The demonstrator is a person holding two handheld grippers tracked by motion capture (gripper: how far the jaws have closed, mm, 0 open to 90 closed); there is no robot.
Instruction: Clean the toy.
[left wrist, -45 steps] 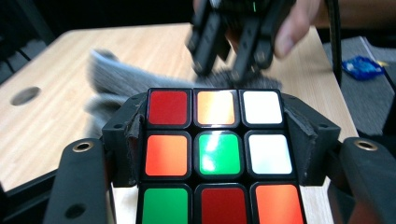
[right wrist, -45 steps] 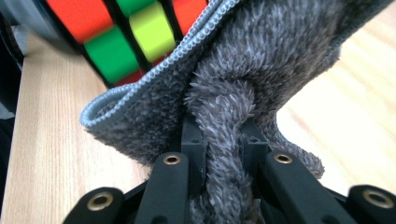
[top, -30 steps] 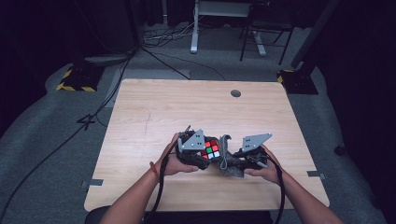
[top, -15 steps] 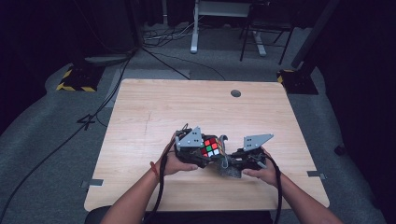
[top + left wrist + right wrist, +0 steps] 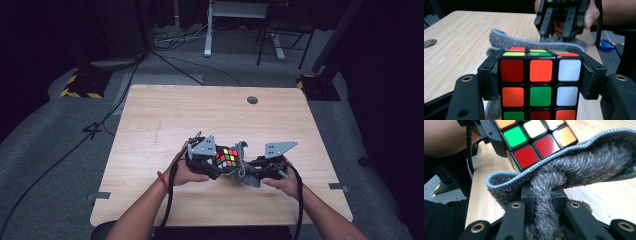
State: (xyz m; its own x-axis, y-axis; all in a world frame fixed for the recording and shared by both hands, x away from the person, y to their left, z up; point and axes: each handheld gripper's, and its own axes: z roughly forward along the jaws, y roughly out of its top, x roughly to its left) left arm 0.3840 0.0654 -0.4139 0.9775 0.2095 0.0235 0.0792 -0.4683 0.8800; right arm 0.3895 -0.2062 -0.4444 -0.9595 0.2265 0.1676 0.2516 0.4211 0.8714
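Your left tool (image 5: 540,82) is clamping the cube (image 5: 540,85) between its jaws above the near desk (image 5: 165,115); your right tool (image 5: 543,202), just right, is pinching the grey cloth (image 5: 584,162) against it.

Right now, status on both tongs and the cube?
Left tongs shut on puzzle cube, held above the table. Right tongs shut on grey cloth, cloth pressed against the cube's side. Nothing else in the way.
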